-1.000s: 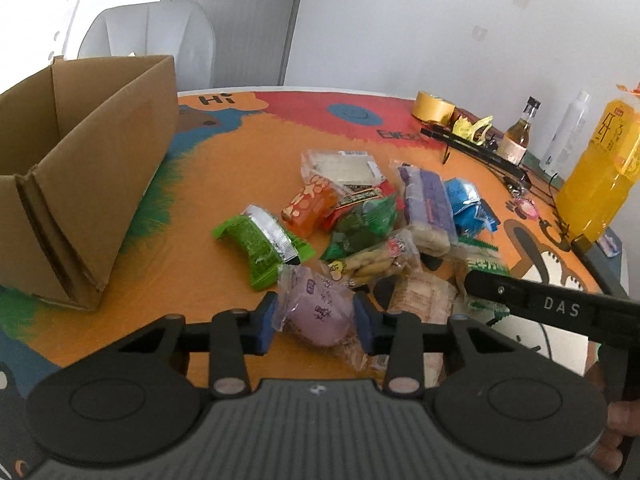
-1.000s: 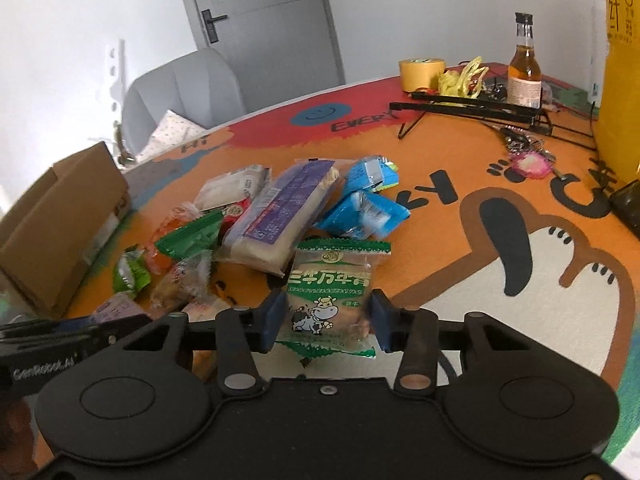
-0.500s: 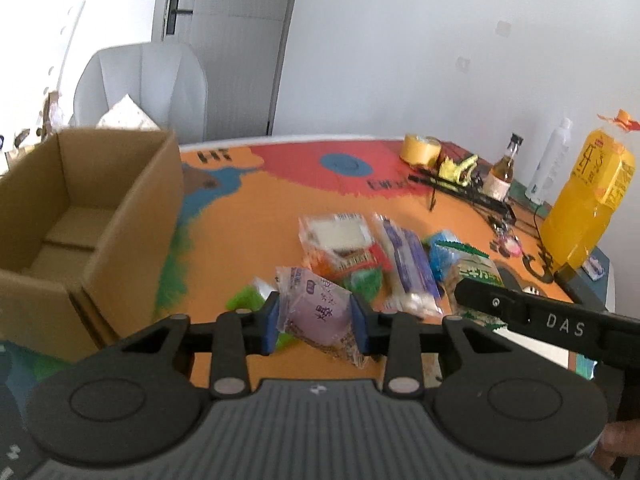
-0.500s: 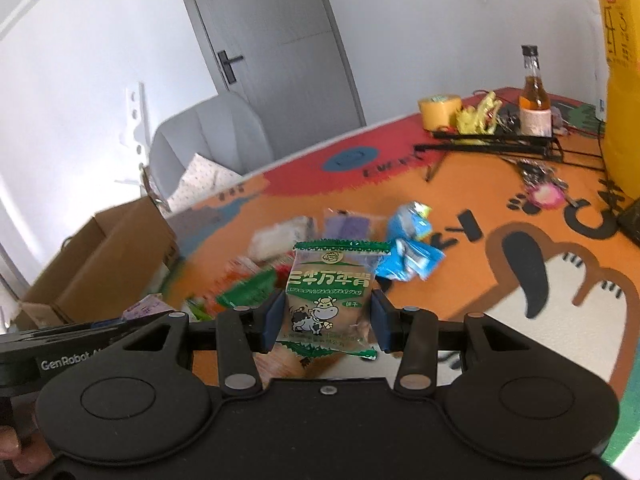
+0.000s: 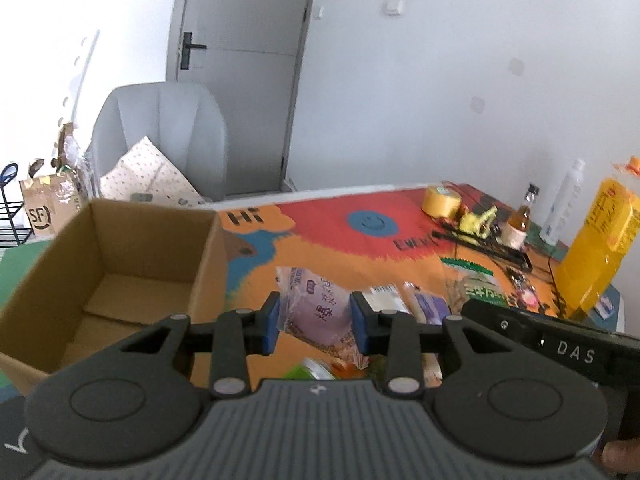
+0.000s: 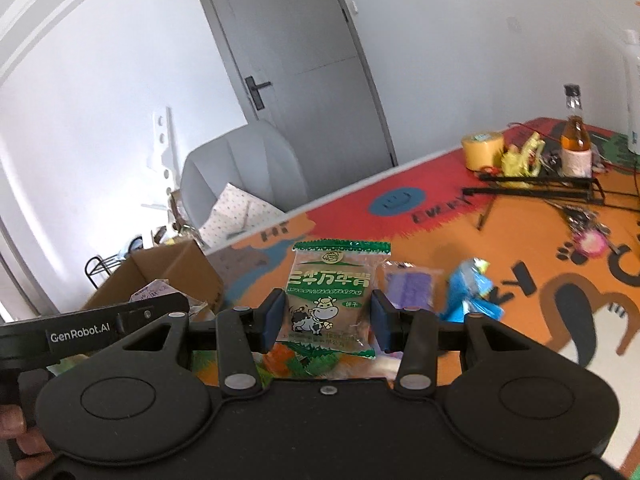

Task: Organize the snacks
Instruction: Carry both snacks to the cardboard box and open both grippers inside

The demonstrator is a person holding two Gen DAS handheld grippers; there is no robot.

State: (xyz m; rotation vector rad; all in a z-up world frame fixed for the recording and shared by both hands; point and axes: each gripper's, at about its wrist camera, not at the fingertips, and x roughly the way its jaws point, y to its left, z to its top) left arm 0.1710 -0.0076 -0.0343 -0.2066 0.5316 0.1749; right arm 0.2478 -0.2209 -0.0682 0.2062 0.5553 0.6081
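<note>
My left gripper (image 5: 314,322) is shut on a clear packet with a purple bun (image 5: 316,308), held in the air above the table. Just to its left stands an open cardboard box (image 5: 120,276), bare inside. My right gripper (image 6: 326,318) is shut on a green-edged biscuit packet with a cow print (image 6: 330,300), also lifted off the table; the same packet (image 5: 474,284) shows at the right of the left wrist view. Below and beyond, more snack packets lie on the orange mat, among them a purple one (image 6: 410,290) and a blue one (image 6: 472,292).
At the table's far right stand a yellow tape roll (image 5: 442,202), a small amber bottle (image 6: 575,146), a black wire rack (image 6: 536,188), a white bottle (image 5: 562,208) and a large orange drink bottle (image 5: 596,252). A grey chair (image 5: 160,136) stands behind the box.
Both grippers have risen from the snack pile with their packets still clamped. The view has tilted up, so the box's inside, the chair and the door now show.
</note>
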